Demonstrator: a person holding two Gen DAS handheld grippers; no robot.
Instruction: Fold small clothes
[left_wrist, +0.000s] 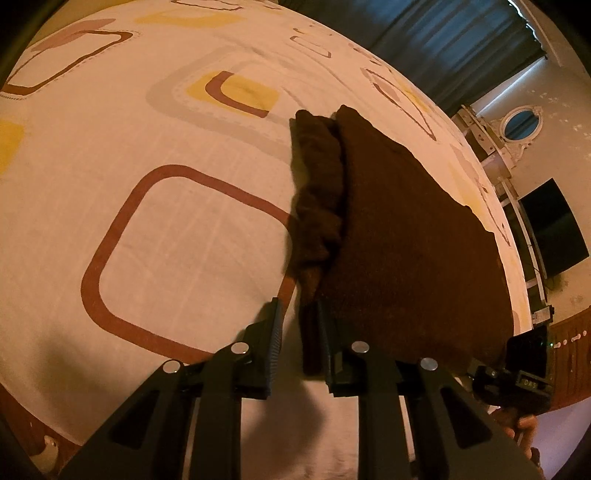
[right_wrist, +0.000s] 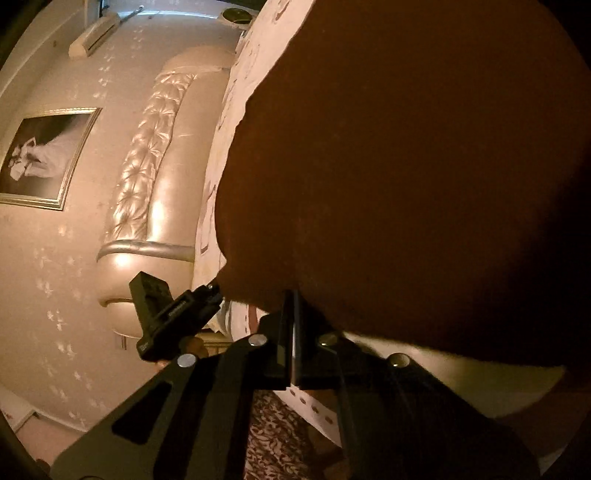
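- Right, my left tongs (left_wrist: 297, 306) hang over the bed (left_wrist: 129, 129), pointing steeply down at its sheet.
- Their jaws stand a little apart. The near edge of the cloth (left_wrist: 406, 229) sits between them, against one finger (left_wrist: 327, 332). Bare sheet shows between that edge and the other finger, so nothing is clamped there.
- The cloth is brown and lies on the bed, on the half nearer the curtain (left_wrist: 424, 37).
- Most of it is spread flat on the bed. One long side is bunched into a rumpled ridge (left_wrist: 317, 192) along the flat part, towards the middle of the bed.
- My right tongs (right_wrist: 293, 295) are at the bed's edge, with the jaws pressed tight together.
- Their tips meet the cloth's lower edge and look to be pinching it, though the fabric hides the very ends.
- From there the cloth rises clear of the bed and swells across most of the right view, so a pale strip of sheet shows under it.
- The sheet is cream, printed with rounded squares in brown, yellow and grey.
- At the end of the bed stands a padded headboard (right_wrist: 147, 166), and on the wall beyond it hangs a framed picture (right_wrist: 44, 158).
- Past the bed's far side, beyond the cloth, a dark screen (left_wrist: 554, 229) hangs on the wall.
- Below the bed's edge, under my right tongs, there is a patterned rug (right_wrist: 273, 435).
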